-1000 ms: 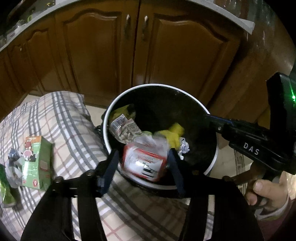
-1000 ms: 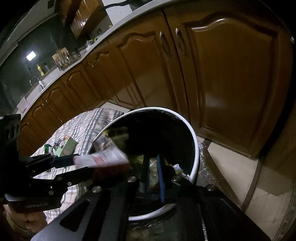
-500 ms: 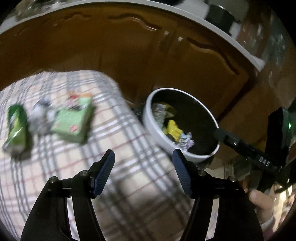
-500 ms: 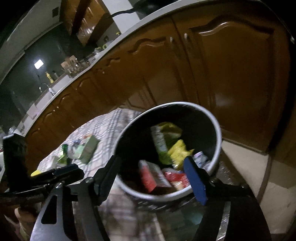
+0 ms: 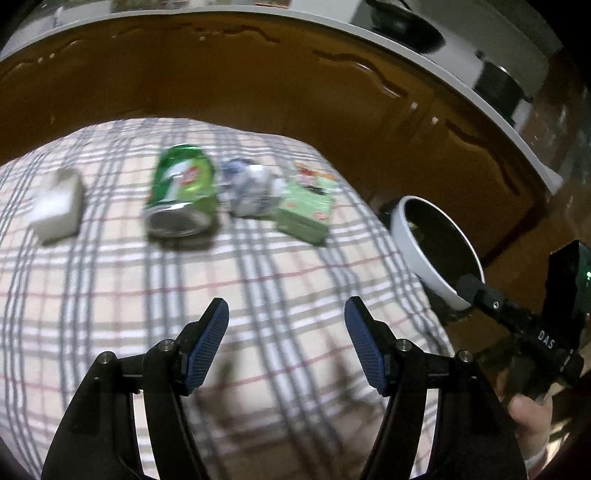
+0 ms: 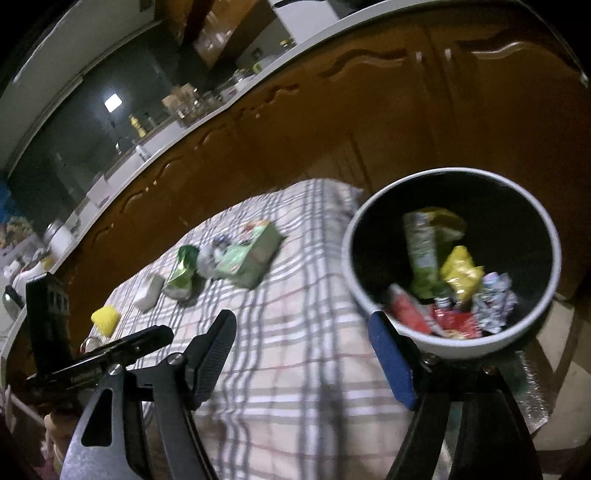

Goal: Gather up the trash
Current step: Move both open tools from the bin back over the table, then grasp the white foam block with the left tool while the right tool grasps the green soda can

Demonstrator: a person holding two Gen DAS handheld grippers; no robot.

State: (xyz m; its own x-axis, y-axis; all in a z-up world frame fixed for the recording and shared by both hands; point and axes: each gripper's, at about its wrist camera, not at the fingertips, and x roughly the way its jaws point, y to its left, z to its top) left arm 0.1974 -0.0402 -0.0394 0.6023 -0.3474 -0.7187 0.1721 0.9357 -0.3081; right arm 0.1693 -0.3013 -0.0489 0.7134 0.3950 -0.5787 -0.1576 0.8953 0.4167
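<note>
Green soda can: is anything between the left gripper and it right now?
Nothing visible. Only bare plaid tablecloth lies between the open left gripper and the green soda can; the crumpled foil sits beside the can, not in front.

Dim indoor light, warm brown cast. Both fisheye views bow the worktop edge (image 5: 332,33) and go black at the corners. Motion blur smears the green can (image 5: 181,192) and carton (image 5: 306,206) beyond the tongs; the tong fingers (image 5: 207,347) stay sharp. One bright ceiling lamp (image 6: 112,101), possibly a reflection, far left. Soft glare streaks the cabinet doors (image 6: 480,92).
</note>
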